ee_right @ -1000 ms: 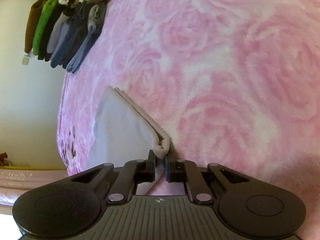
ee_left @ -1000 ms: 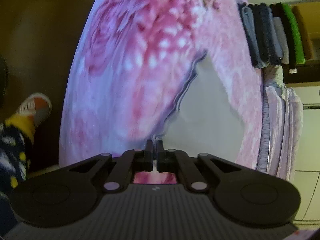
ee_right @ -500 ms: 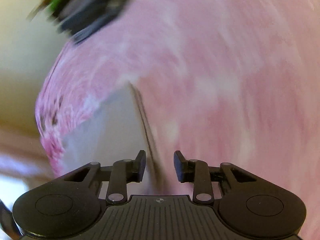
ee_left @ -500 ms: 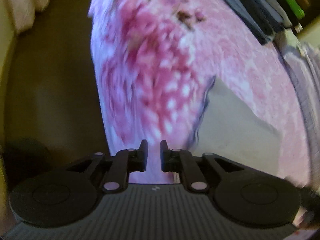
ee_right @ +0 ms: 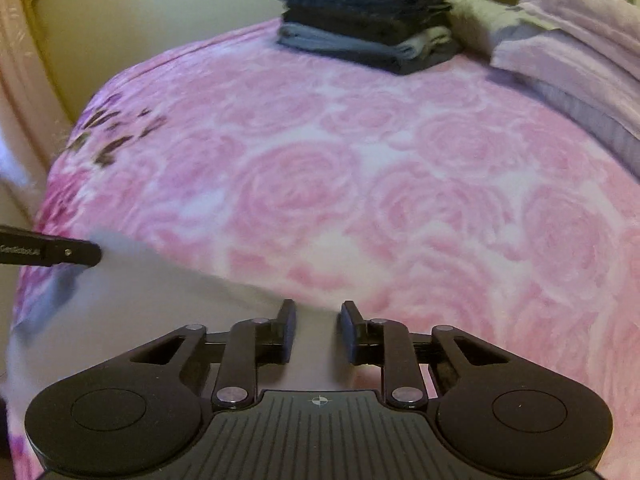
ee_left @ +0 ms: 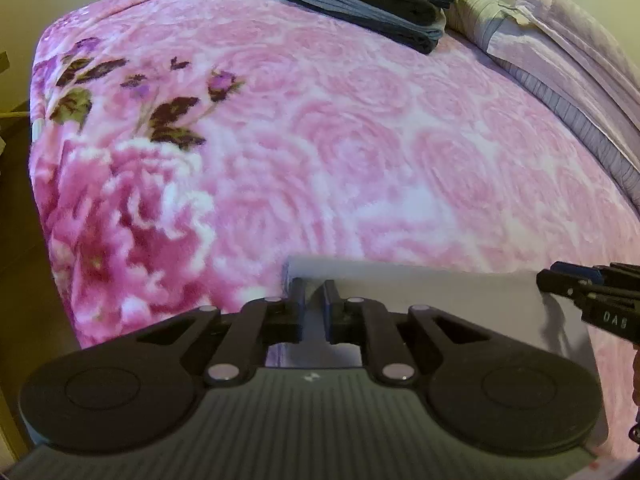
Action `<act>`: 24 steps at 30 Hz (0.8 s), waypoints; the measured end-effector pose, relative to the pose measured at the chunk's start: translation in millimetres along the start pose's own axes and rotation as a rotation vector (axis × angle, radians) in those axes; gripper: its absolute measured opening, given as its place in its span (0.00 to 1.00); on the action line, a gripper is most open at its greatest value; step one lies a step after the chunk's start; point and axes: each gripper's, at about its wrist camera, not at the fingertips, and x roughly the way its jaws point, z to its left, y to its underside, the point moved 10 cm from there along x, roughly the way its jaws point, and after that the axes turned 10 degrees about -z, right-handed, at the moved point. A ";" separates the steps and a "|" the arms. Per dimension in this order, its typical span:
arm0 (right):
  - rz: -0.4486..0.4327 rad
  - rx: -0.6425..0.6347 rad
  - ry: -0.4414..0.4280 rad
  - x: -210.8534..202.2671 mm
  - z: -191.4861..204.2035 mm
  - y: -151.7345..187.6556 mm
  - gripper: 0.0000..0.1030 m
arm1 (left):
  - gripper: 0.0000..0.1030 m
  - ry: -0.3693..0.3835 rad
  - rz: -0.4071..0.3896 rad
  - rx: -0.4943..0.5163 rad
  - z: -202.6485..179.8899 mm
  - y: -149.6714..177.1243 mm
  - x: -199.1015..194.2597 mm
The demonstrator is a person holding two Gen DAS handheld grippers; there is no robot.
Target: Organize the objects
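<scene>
Both grippers have let go and rolled level: left gripper (ee_left: 313,308) narrowly parted, right gripper (ee_right: 318,330) closing, over the flat grey cloth (ee_left: 440,292) on the fleecy bed (ee_left: 360,140).

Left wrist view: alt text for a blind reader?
The left gripper hangs with its fingers slightly apart over a folded grey cloth on a pink rose-patterned blanket. The right gripper enters at right; a stack of folded clothes sits at the far edge.

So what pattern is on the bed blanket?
The blanket is pink with roses; dark leaves near one end. Clearest in the left wrist view.
</scene>
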 end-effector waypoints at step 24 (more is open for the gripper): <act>0.241 0.265 0.073 -116.6 46.1 46.6 0.51 | 0.34 -0.094 0.331 -0.042 -2.1 59.2 -95.5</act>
